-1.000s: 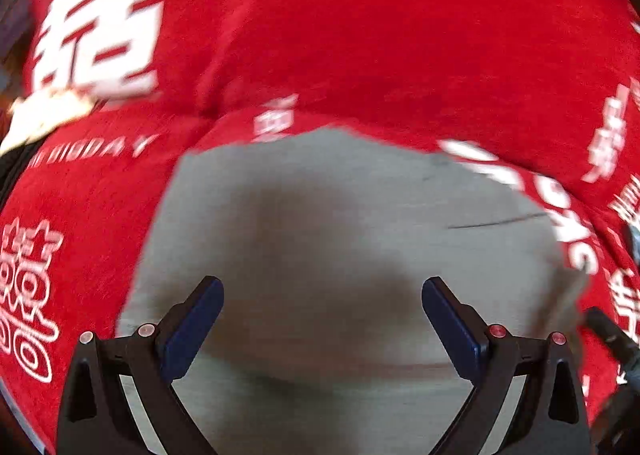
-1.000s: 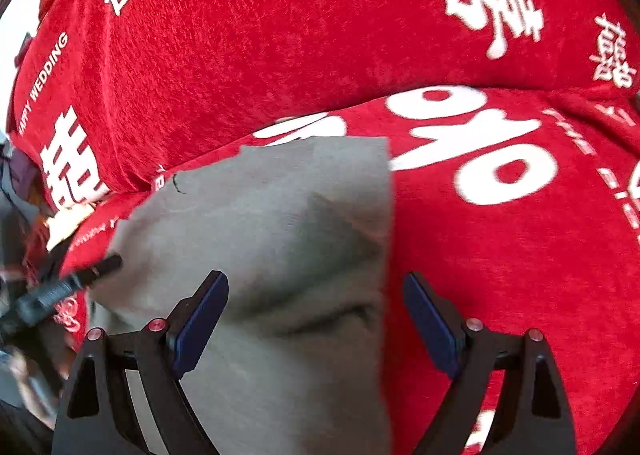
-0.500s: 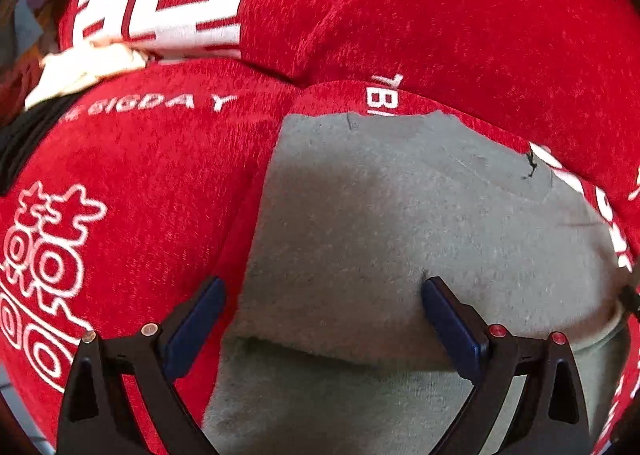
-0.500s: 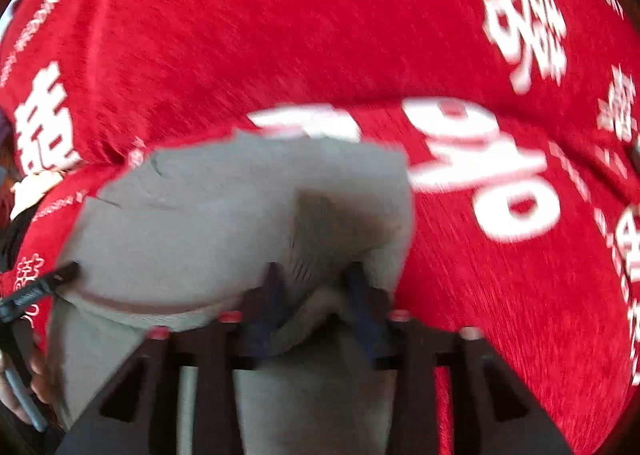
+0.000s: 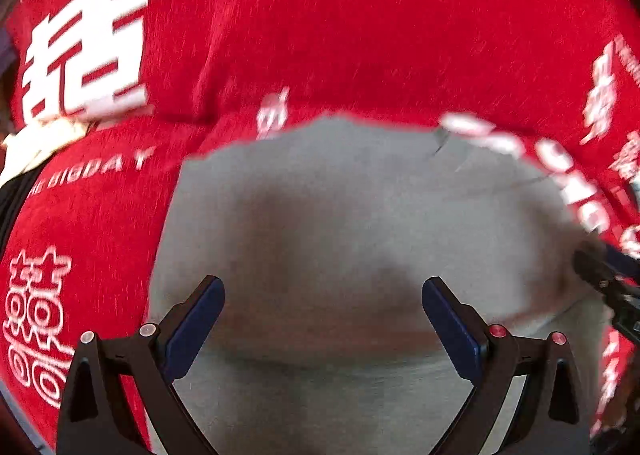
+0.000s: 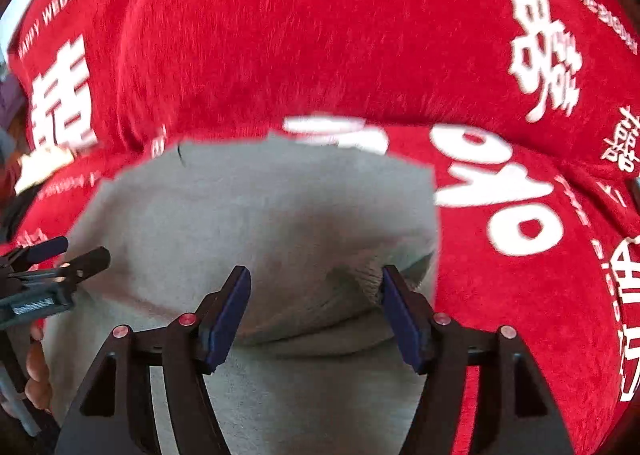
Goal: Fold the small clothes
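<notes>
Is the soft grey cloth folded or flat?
Folded: the soft grey cloth has an upper layer lying over a lower one, with a fold edge across.

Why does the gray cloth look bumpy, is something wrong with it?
Nothing looks broken or spilled. The gray cloth lies on the red blanket with a folded edge, and one corner bunches up beside the open right gripper, so the fold is not flat there. The left gripper is open too.
</notes>
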